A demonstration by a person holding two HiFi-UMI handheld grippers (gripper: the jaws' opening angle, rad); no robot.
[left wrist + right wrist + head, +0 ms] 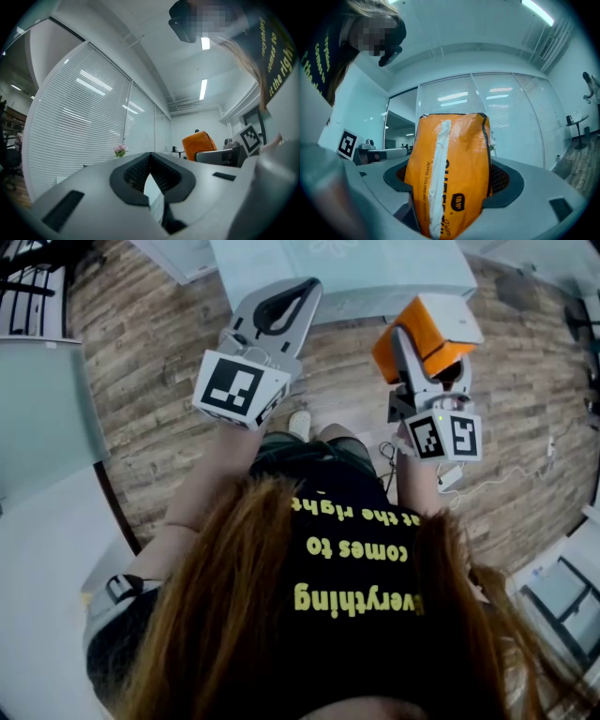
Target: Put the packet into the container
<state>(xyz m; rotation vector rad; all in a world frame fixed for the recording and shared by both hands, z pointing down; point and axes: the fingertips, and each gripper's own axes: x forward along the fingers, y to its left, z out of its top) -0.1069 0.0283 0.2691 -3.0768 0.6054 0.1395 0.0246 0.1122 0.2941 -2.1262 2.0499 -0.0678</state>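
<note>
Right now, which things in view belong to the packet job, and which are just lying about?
Job in hand:
orange packet, clamped in the right gripper; no container can be made out.

Just about:
left gripper, shut and empty; pink flowers by the blinds; white table ahead.

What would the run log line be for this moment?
left gripper: shut, empty | right gripper: shut on orange packet | container: none made out | placing: not yet done
</note>
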